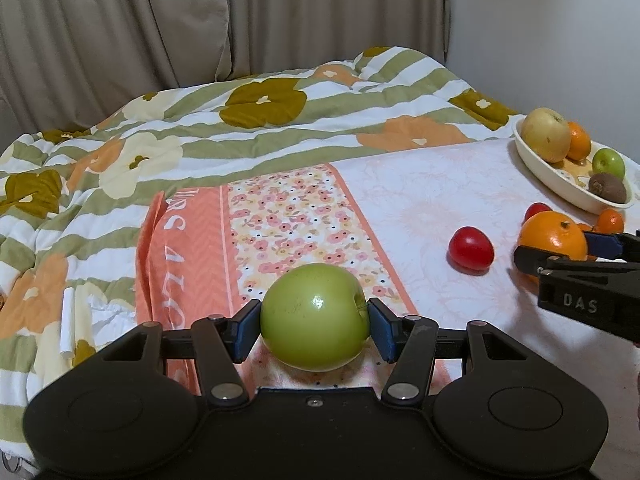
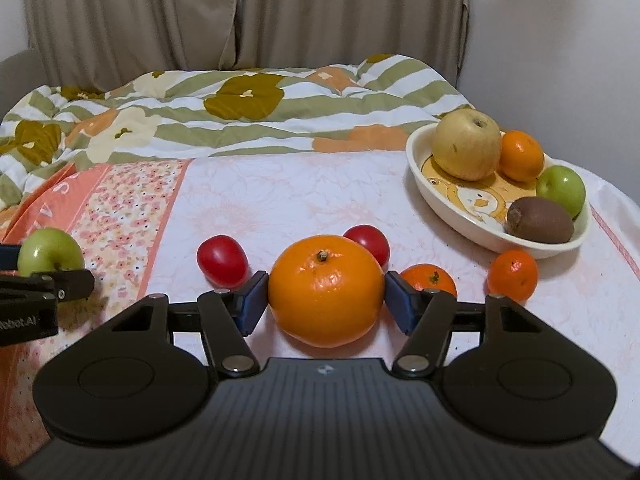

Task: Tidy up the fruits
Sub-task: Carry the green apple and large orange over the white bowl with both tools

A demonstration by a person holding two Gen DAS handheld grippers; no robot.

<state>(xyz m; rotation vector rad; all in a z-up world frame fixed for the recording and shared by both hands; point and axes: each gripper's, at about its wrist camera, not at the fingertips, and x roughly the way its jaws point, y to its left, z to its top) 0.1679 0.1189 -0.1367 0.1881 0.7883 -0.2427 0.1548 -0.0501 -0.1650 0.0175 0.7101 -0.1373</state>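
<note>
Left tool (image 1: 314, 322) clamped on my smooth green apple (image 1: 316, 316). Right tool (image 2: 326, 300) pads flank the large orange (image 2: 326, 288) on the bed, grip uncertain; it may roll into the near red tomatoes (image 2: 222, 260).

Floral quilt (image 1: 248, 120) rumpled behind; beige curtains (image 2: 240, 12) at back.

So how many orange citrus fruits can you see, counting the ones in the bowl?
4: a big orange between the right gripper's pads, two small ones on the sheet, one in the bowl. More could be hidden.
</note>
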